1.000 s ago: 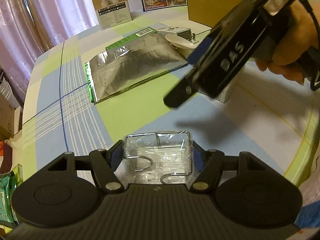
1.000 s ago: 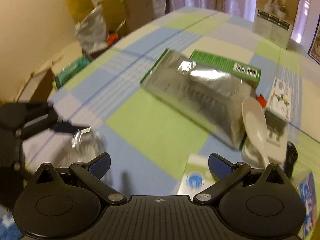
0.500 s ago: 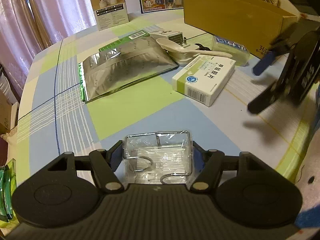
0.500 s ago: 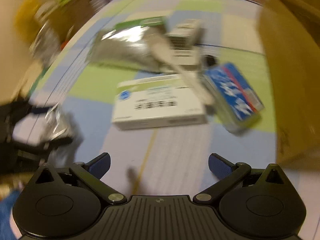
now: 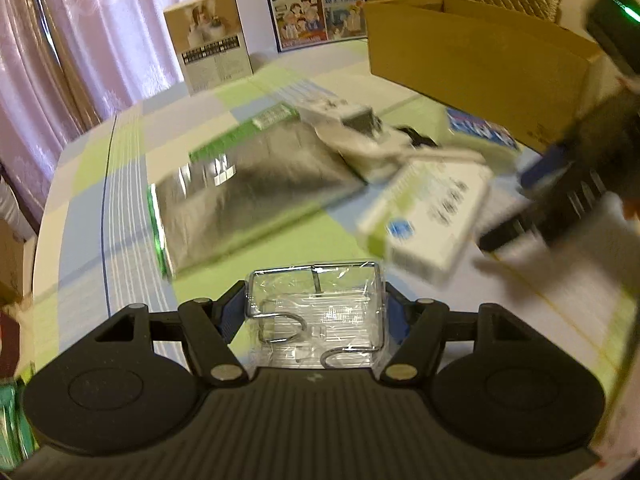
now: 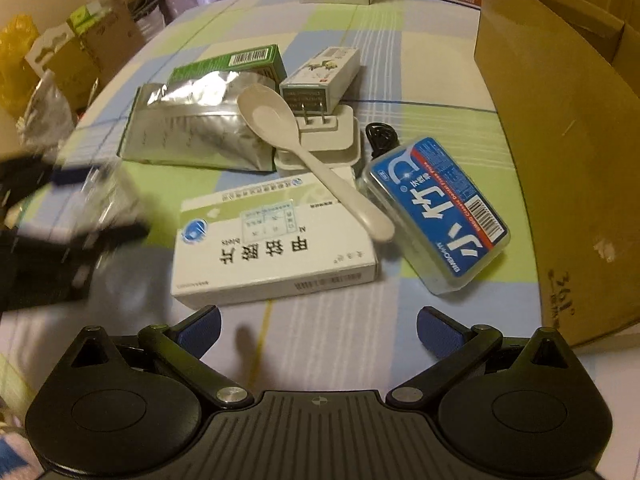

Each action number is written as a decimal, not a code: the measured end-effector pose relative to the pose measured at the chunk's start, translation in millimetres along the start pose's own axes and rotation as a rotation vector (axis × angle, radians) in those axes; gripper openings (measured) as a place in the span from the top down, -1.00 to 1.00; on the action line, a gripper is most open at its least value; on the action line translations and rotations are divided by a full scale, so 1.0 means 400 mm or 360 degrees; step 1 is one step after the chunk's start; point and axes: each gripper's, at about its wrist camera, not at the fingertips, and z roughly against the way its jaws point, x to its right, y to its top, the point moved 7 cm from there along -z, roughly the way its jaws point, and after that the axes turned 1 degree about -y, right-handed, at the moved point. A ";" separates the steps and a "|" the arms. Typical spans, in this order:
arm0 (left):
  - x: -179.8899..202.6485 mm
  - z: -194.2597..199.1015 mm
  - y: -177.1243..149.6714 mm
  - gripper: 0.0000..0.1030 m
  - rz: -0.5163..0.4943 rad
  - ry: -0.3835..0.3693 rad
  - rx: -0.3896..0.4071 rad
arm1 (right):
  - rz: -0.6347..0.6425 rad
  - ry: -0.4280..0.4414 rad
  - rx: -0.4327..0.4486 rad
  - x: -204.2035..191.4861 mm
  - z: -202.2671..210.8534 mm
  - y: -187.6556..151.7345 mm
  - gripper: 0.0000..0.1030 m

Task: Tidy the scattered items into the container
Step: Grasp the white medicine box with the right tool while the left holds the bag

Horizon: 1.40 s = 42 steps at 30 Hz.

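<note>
My left gripper (image 5: pixel 316 312) is shut on a clear plastic pack of metal hooks (image 5: pixel 318 320), held above the table. My right gripper (image 6: pixel 318 330) is open and empty, just in front of a white and green medicine box (image 6: pixel 272 248). A white spoon (image 6: pixel 304 152) lies across that box. A blue dental floss box (image 6: pixel 438 208) lies to its right. A silver foil pouch (image 6: pixel 192 128) and a white plug adapter (image 6: pixel 324 136) lie behind. The brown cardboard box (image 6: pixel 560 140) stands open at the right. In the left wrist view the right gripper (image 5: pixel 568 196) shows blurred at the right.
A green carton (image 6: pixel 236 62) and a small printed box (image 6: pixel 324 72) lie behind the pouch. A tall product box (image 5: pixel 210 52) and a poster (image 5: pixel 316 0) stand at the table's far edge. Bags and cartons (image 6: pixel 60 56) sit beyond the left edge.
My right gripper has swung from the left over to the right and settled low in front of the medicine box. My left gripper has moved forward toward the items, still holding the hook pack.
</note>
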 end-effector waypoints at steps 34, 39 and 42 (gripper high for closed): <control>0.110 0.030 -0.081 -0.25 -0.0023 -0.0147 -0.0110 | -0.0045 0.0040 0.0075 -0.036 0.023 -0.019 -0.96; 0.064 0.042 -0.106 -0.26 0.0062 -0.0038 -0.0115 | 0.0056 -0.0016 0.0048 -0.063 -0.023 -0.014 -0.82; 0.056 0.043 -0.112 -0.29 0.0072 -0.0016 -0.0110 | 0.0119 -0.0082 0.0067 -0.068 -0.023 -0.012 -0.49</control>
